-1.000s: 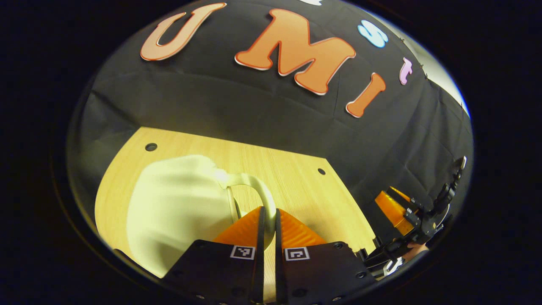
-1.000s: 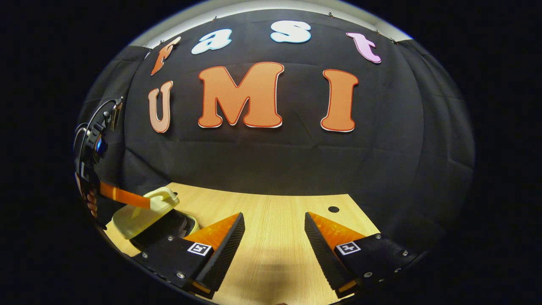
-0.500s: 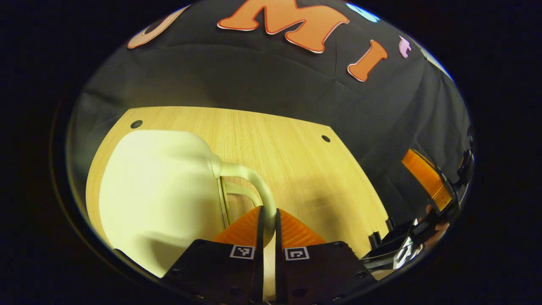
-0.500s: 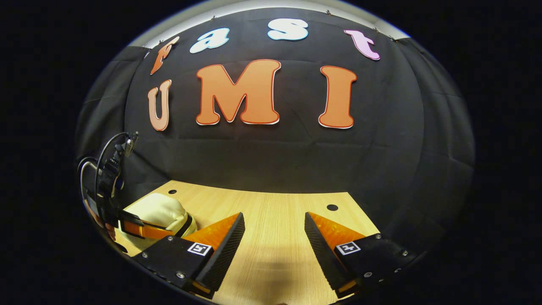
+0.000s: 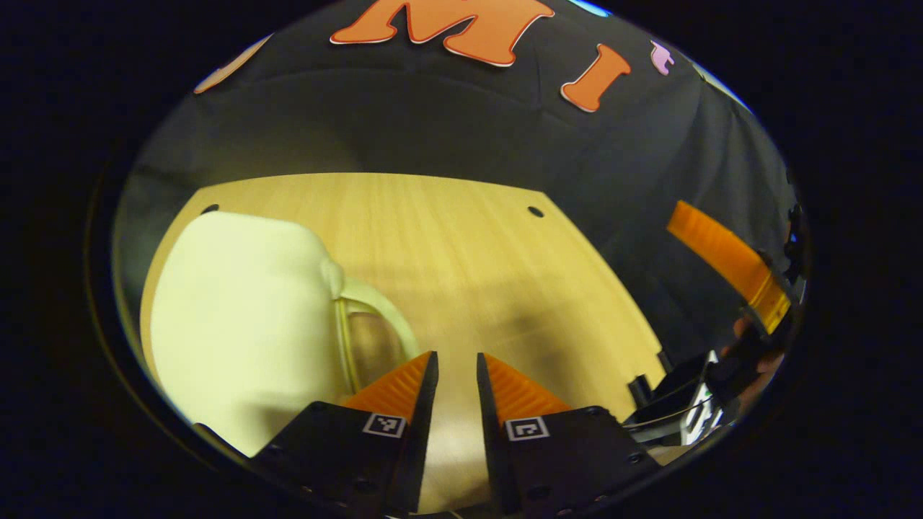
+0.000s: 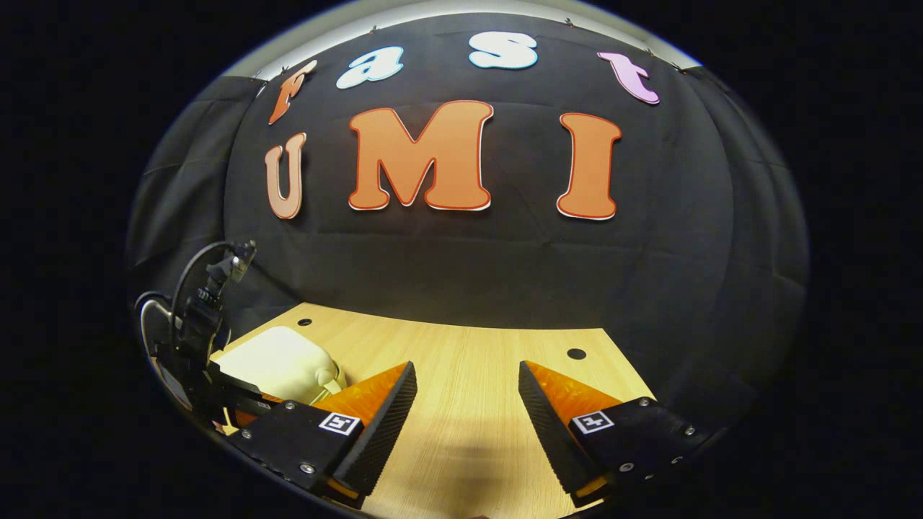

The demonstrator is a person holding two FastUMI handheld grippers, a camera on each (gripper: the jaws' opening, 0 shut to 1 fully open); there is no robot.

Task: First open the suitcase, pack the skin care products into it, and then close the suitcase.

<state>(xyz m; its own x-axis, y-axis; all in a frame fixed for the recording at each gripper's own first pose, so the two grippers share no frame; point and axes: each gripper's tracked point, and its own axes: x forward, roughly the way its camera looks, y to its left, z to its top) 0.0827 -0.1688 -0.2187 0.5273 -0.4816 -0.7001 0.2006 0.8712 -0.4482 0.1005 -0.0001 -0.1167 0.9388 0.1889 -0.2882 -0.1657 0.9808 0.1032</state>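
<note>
1. The left gripper [image 5: 453,378] has just let go of the suitcase [image 5: 241,324] handle [image 5: 378,317]; its jaws now stand narrowly apart.
2. The closed suitcase lies at nine o'clock on the table [image 5: 461,245].
3. The right gripper [image 6: 467,404] hovers wide, empty; the task looks finished.

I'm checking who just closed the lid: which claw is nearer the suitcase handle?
Left. The left claw sits open right beside the suitcase handle, no longer gripping it. The right claw hovers open over bare table, off to the suitcase's side.
</note>
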